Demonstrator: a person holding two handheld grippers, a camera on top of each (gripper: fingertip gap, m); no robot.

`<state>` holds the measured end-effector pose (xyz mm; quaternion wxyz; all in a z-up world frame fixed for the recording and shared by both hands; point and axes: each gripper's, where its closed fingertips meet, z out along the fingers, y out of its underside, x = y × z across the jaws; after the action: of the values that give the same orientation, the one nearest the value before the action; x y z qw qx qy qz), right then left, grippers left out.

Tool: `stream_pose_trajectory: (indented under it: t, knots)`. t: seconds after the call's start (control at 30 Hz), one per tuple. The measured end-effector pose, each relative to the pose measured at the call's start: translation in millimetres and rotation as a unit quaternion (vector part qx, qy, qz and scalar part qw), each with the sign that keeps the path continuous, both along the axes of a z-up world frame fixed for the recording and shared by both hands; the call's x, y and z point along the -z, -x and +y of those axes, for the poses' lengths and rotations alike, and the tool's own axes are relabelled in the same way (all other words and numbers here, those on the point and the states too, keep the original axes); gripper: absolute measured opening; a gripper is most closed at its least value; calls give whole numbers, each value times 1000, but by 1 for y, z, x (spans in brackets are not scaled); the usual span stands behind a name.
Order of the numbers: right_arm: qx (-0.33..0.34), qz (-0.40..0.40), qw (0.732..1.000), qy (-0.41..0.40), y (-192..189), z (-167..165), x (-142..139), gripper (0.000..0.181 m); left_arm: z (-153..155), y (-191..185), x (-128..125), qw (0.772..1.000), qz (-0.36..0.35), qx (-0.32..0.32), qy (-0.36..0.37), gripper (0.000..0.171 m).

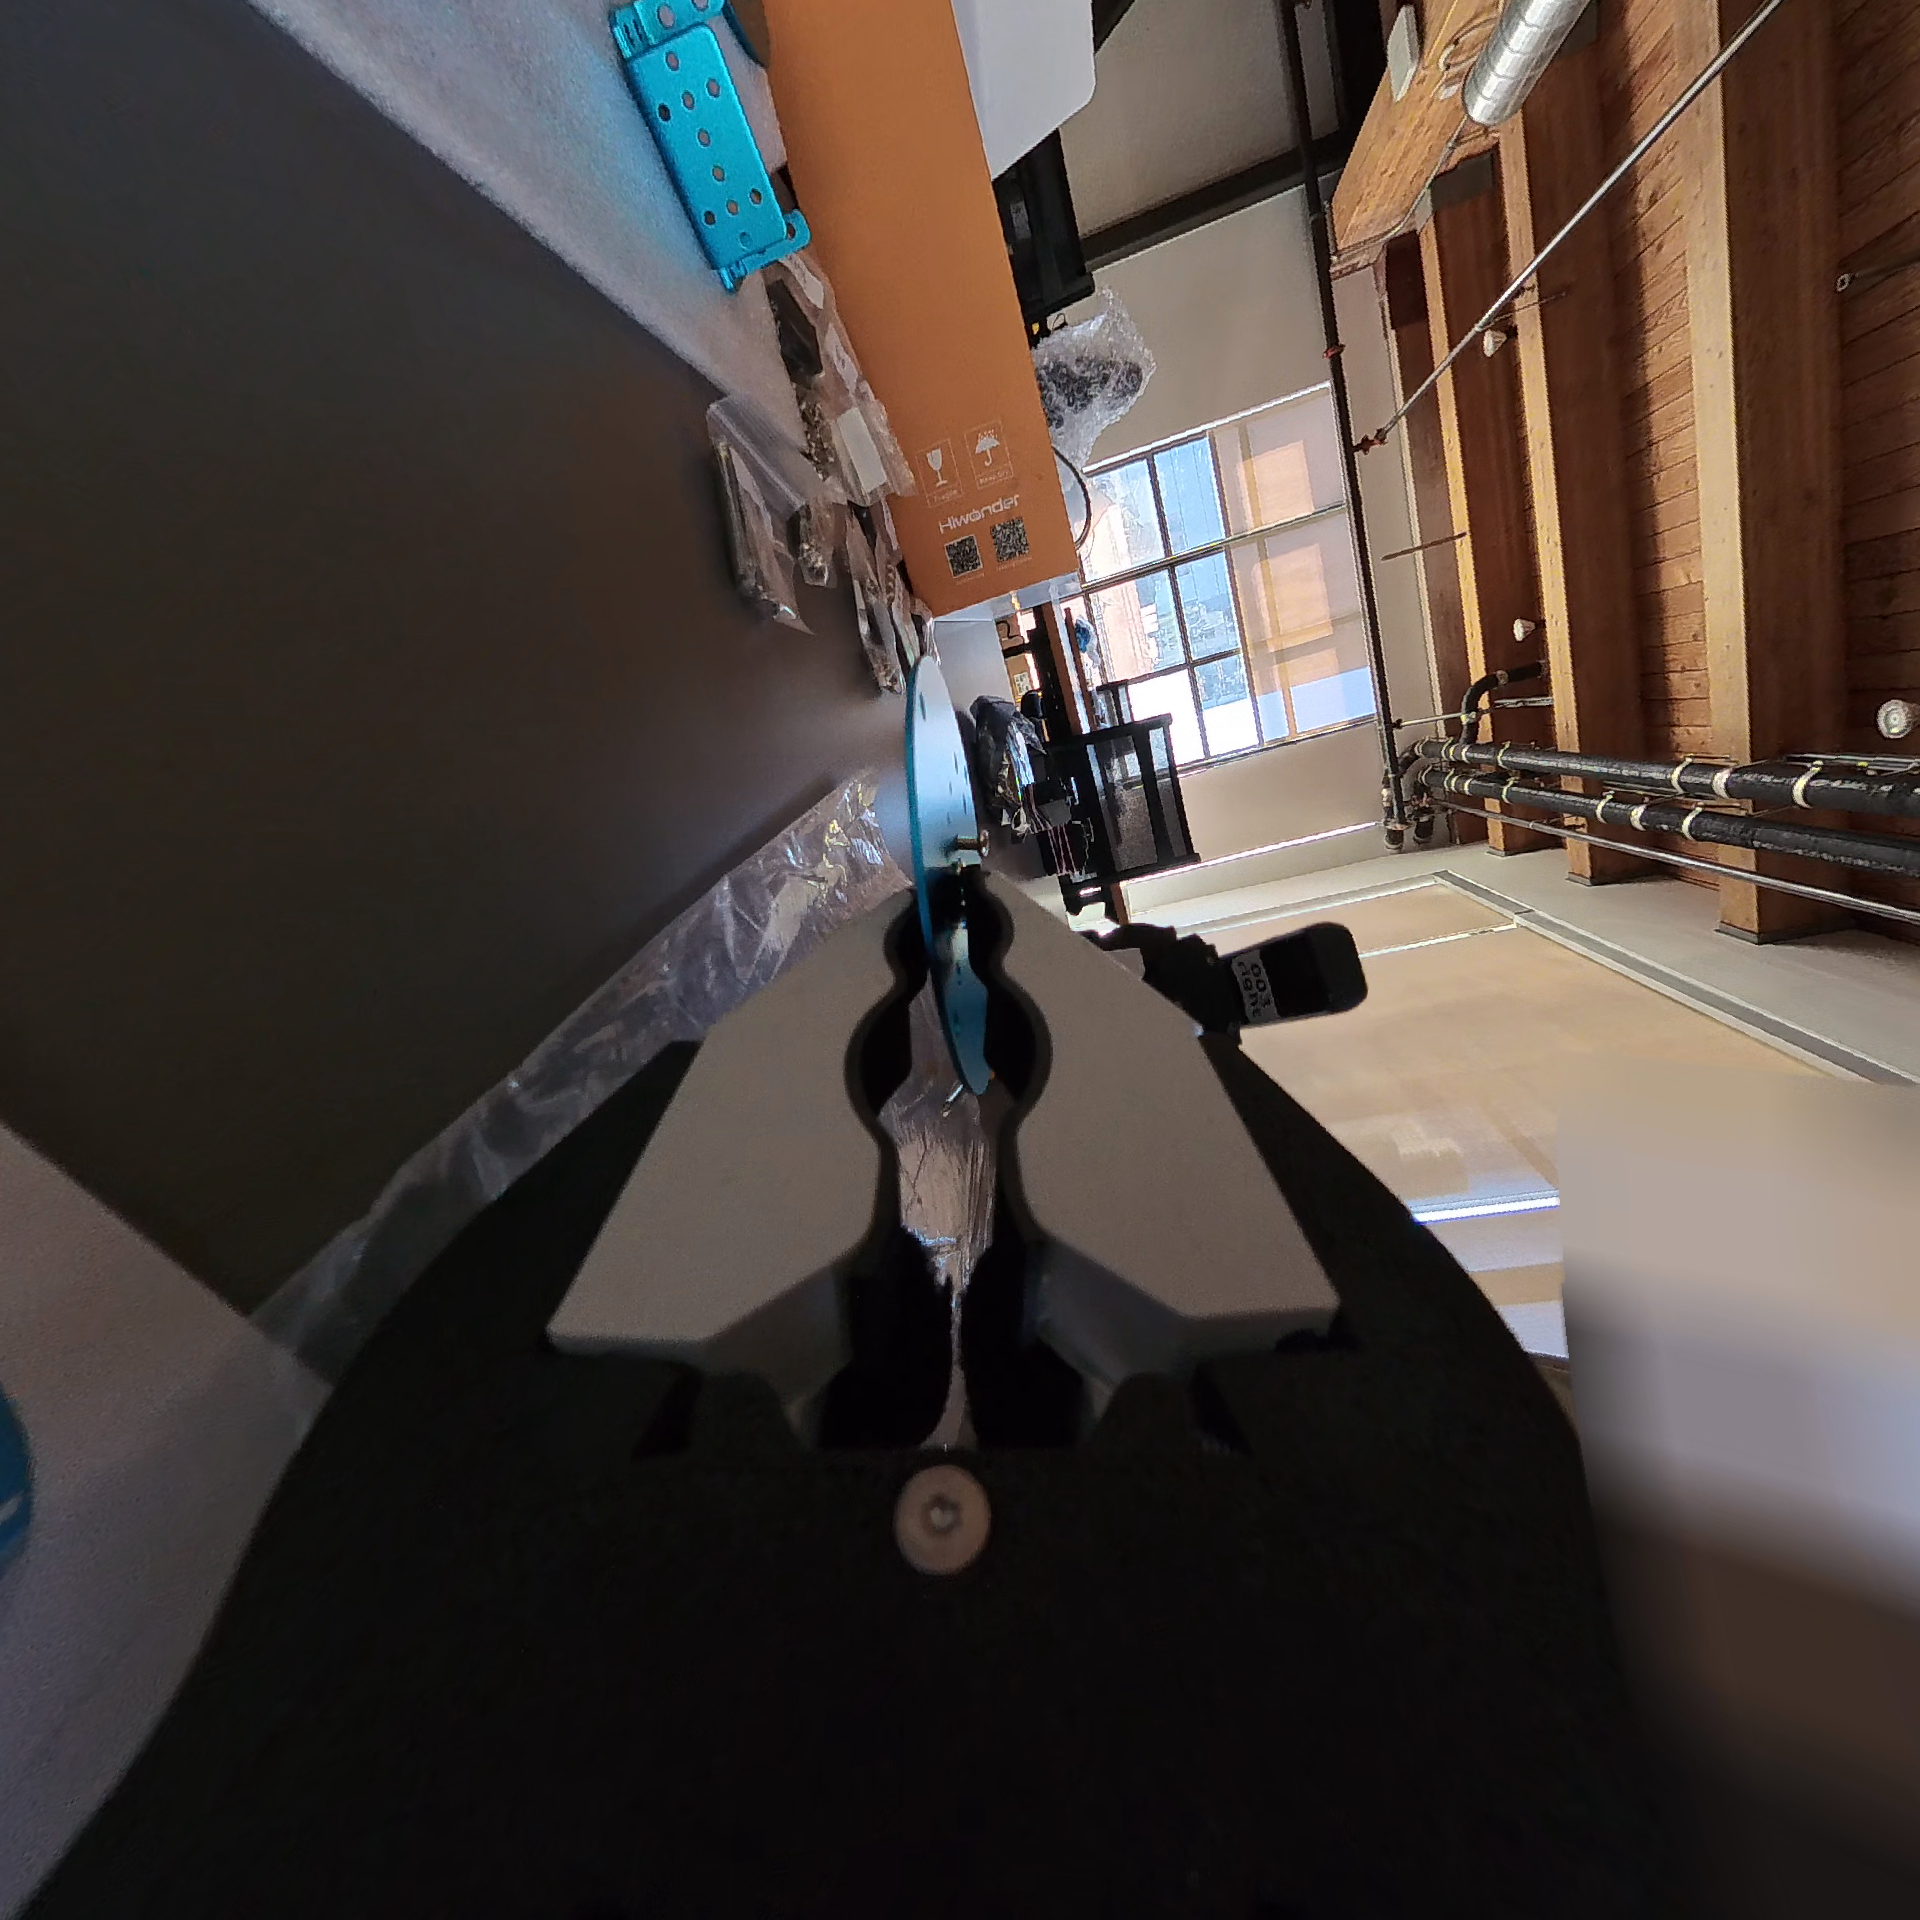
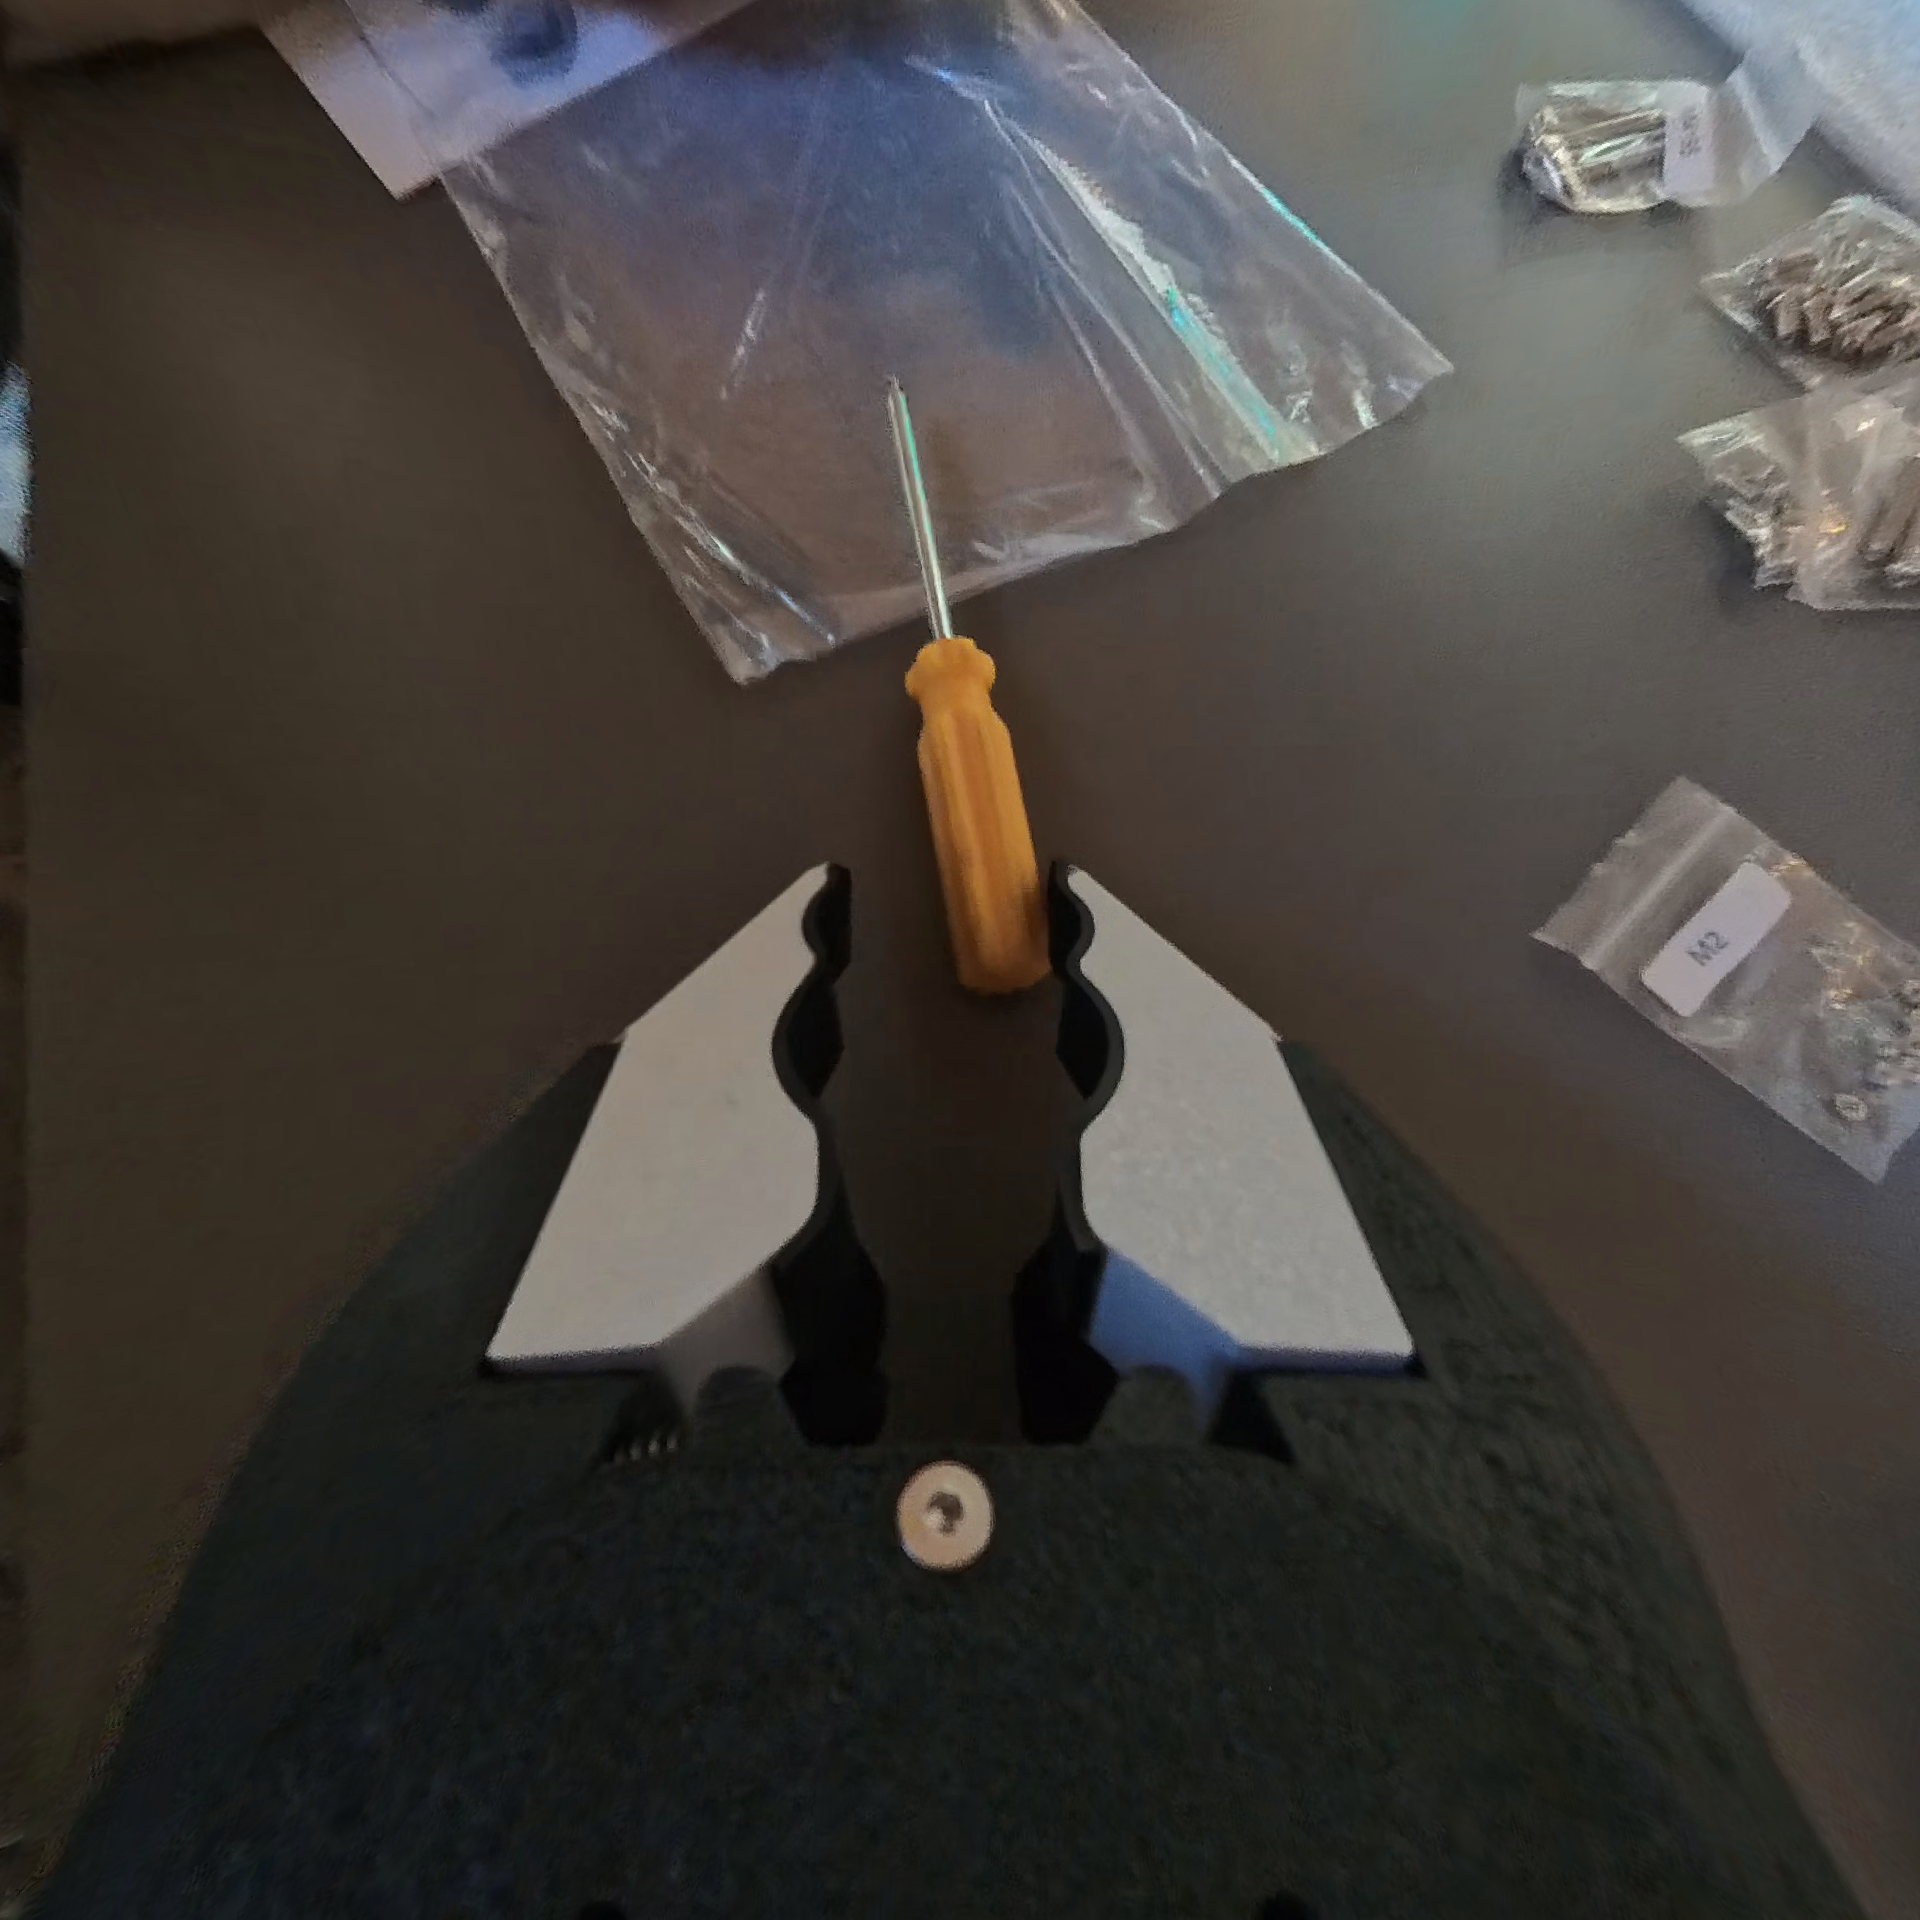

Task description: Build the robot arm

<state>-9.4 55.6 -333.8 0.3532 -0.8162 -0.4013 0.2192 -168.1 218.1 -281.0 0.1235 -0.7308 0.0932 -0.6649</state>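
Left wrist view, camera rolled sideways: the left hand-held gripper (image 1: pixel 961 914) is clenched on a round blue metal disc (image 1: pixel 940 831), which is seen edge-on and carries small screws. The disc is raised off the dark bench (image 1: pixel 364 623). Below it lies a clear plastic bag (image 1: pixel 727 935). Along the bench's far edge sit an orange cardboard box (image 1: pixel 914 312), a blue perforated metal bracket (image 1: pixel 717 145) and several small bags of hardware (image 1: pixel 790 499). Part of the other hand-held gripper (image 1: pixel 1278 971) shows just beyond the left one.

Right wrist view, looking down on the bench (image 2: pixel 312 623): the right hand-held gripper (image 2: pixel 951 883) is released, its fingers spread. An orange-handled screwdriver (image 2: pixel 971 831) lies between them, the butt of its handle touching the right finger (image 2: pixel 1086 935) and its thin shaft pointing away over the clear plastic bag (image 2: pixel 883 312). Small labelled bags of screws (image 2: pixel 1766 997) lie toward the bench's right edge.
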Motion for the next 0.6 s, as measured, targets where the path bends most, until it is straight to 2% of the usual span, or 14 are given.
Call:
stream_pose_trajectory:
  t: [0.13,0.27,0.6]
  knots:
    - [15,-45,997,-55,-11,0,1,34,0,0,0,1000,1,-1,-1,6]
    - [4,-40,998,-46,-7,-1,2,28,0,0,0,1000,2,0,-4,6]
    - [-5,-36,999,-38,20,24,2,29,-2,-1,0,1000,3,4,-7,6]
